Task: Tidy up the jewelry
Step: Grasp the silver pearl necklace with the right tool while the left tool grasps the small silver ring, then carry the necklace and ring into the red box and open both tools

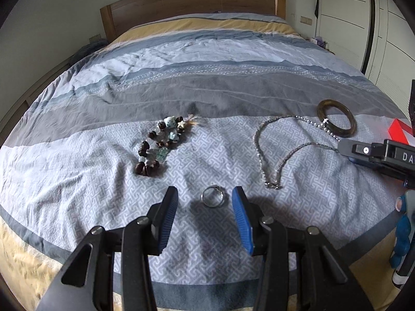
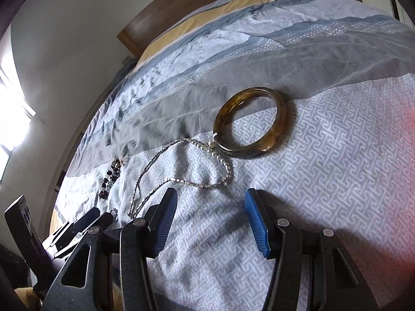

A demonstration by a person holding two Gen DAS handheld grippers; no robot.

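A small silver ring (image 1: 212, 196) lies on the bedspread between the tips of my open left gripper (image 1: 205, 197). A beaded bracelet (image 1: 162, 145) with dark and pale beads lies further out to the left. A silver chain necklace (image 1: 275, 153) lies to the right, and also shows in the right wrist view (image 2: 181, 176). A brown bangle (image 1: 336, 121) lies at its far end, large in the right wrist view (image 2: 250, 121). My right gripper (image 2: 211, 197) is open and empty, just short of the necklace and bangle.
The jewelry lies on a bed (image 1: 207, 83) with a grey, blue and yellow cover and a wooden headboard (image 1: 192, 2). A red box (image 1: 399, 131) sits at the right edge. White wardrobe doors (image 1: 363, 20) stand at the right.
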